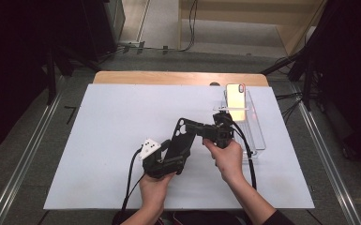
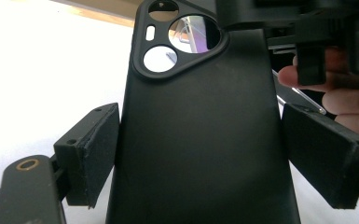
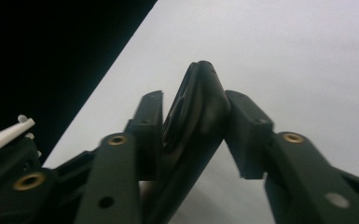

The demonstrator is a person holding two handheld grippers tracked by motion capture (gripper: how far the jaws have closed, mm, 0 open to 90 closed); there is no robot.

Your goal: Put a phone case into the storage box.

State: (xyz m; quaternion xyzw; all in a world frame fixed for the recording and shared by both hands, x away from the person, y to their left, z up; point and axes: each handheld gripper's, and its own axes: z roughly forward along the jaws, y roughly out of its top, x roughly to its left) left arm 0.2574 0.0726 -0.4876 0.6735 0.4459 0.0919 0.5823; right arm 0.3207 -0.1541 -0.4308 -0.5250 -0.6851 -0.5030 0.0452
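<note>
Both grippers' jaws pinch the black phone case (image 1: 182, 137): left gripper (image 1: 169, 161) across its width, right gripper (image 1: 201, 129) seemingly its top edge.

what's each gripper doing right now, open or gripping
left gripper: shut on the black phone case, gripping its sides.
right gripper: shut on the case's camera end, edge-on.

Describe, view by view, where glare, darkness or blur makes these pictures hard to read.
High view: the white table cover is evenly bright, the room's edges fall into black. Left gripper view: the cover washes out to white behind the black phone case. Right gripper view: the case's edge is soft and dim, a black corner beside it.
</note>
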